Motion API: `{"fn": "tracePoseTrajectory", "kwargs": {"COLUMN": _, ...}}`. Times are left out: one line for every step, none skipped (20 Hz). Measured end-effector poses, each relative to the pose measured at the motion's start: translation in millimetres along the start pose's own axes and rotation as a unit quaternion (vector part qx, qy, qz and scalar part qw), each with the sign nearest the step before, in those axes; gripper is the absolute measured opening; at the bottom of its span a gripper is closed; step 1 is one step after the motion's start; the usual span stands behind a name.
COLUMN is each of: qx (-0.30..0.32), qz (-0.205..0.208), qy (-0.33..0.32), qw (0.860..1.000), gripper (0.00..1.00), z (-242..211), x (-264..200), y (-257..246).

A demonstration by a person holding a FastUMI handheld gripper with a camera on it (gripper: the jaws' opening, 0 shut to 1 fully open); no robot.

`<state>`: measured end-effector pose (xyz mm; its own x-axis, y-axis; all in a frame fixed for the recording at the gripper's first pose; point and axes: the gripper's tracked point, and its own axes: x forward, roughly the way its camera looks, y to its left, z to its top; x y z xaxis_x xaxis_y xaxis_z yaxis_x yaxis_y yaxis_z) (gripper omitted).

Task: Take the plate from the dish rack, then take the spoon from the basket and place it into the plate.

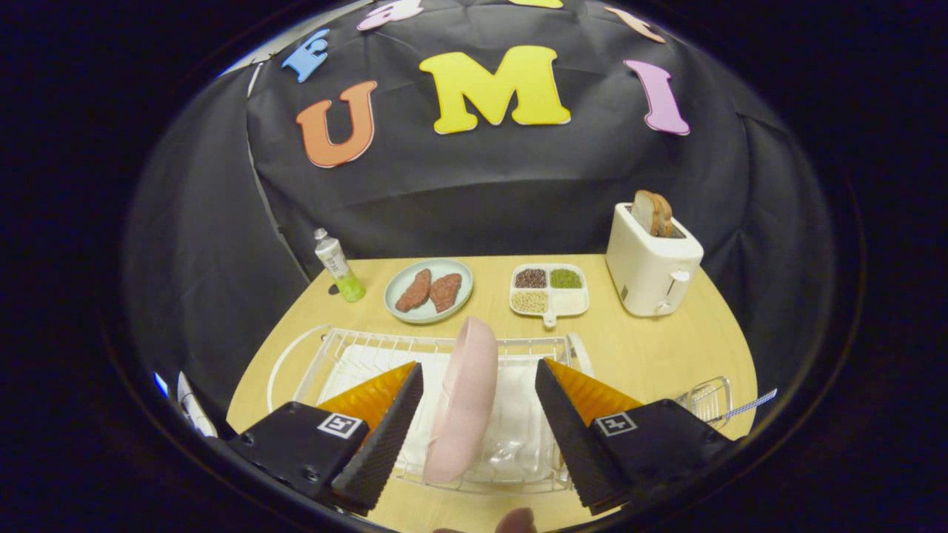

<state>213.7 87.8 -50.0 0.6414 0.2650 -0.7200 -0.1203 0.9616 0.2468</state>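
A pale pink plate (465, 400) stands on edge in the white wire dish rack (326, 355) on the wooden table. My gripper (478, 414) is open, its two fingers on either side of the plate with a gap on each side, neither touching it. To the right of the rack sits a small wire basket (707, 398) with a spoon handle (752, 404) sticking out of it to the right.
Beyond the rack are a green plate with two pieces of meat (428, 290), a divided tray of beans (549, 289), a white toaster with bread (652, 263) and a small bottle (338, 265). A fingertip (516, 520) shows below the fingers.
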Motion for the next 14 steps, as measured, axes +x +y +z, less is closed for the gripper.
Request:
{"fn": "tracePoseTrajectory", "kwargs": {"qx": 0.011, "qz": 0.002, "qy": 0.015, "qw": 1.000, "gripper": 0.97, "z": -4.0, "x": 5.3, "y": 0.7}}
{"fn": "tracePoseTrajectory", "kwargs": {"qx": 0.023, "qz": 0.007, "qy": 0.029, "qw": 0.999, "gripper": 0.96, "z": -7.6, "x": 7.5, "y": 2.9}}
{"fn": "tracePoseTrajectory", "kwargs": {"qx": 0.036, "qz": 0.011, "qy": 0.041, "qw": 0.998, "gripper": 0.93, "z": -9.2, "x": 8.8, "y": 4.9}}
{"fn": "tracePoseTrajectory", "kwargs": {"qx": 0.050, "qz": 0.010, "qy": 0.050, "qw": 0.997, "gripper": 0.88, "z": -10.0, "x": 13.4, "y": 3.9}}
{"fn": "tracePoseTrajectory", "kwargs": {"qx": 0.060, "qz": 0.011, "qy": 0.056, "qw": 0.997, "gripper": 0.84, "z": -9.1, "x": 15.4, "y": 3.4}}
{"fn": "tracePoseTrajectory", "kwargs": {"qx": 0.070, "qz": 0.014, "qy": 0.064, "qw": 0.995, "gripper": 0.79, "z": -10.7, "x": 17.0, "y": 6.4}}
{"fn": "tracePoseTrajectory", "kwargs": {"qx": 0.081, "qz": 0.018, "qy": 0.075, "qw": 0.994, "gripper": 0.72, "z": -14.1, "x": 17.2, "y": 9.5}}
{"fn": "tracePoseTrajectory", "kwargs": {"qx": 0.086, "qz": 0.020, "qy": 0.085, "qw": 0.993, "gripper": 0.69, "z": -16.8, "x": 17.6, "y": 12.5}}
{"fn": "tracePoseTrajectory", "kwargs": {"qx": 0.087, "qz": 0.013, "qy": 0.096, "qw": 0.992, "gripper": 0.63, "z": -21.2, "x": 19.5, "y": 13.3}}
{"fn": "tracePoseTrajectory", "kwargs": {"qx": 0.087, "qz": -0.001, "qy": 0.098, "qw": 0.991, "gripper": 0.57, "z": -20.8, "x": 20.3, "y": 10.3}}
{"fn": "tracePoseTrajectory", "kwargs": {"qx": 0.084, "qz": -0.025, "qy": 0.103, "qw": 0.991, "gripper": 0.48, "z": -17.8, "x": 14.9, "y": 3.7}}
{"fn": "tracePoseTrajectory", "kwargs": {"qx": 0.085, "qz": -0.044, "qy": 0.098, "qw": 0.991, "gripper": 0.45, "z": -15.6, "x": 13.9, "y": -1.3}}
{"fn": "tracePoseTrajectory", "kwargs": {"qx": 0.082, "qz": -0.057, "qy": 0.099, "qw": 0.990, "gripper": 0.39, "z": -12.9, "x": 12.6, "y": -2.0}}
{"fn": "tracePoseTrajectory", "kwargs": {"qx": 0.080, "qz": -0.070, "qy": 0.100, "qw": 0.989, "gripper": 0.38, "z": -11.9, "x": 7.9, "y": -2.4}}
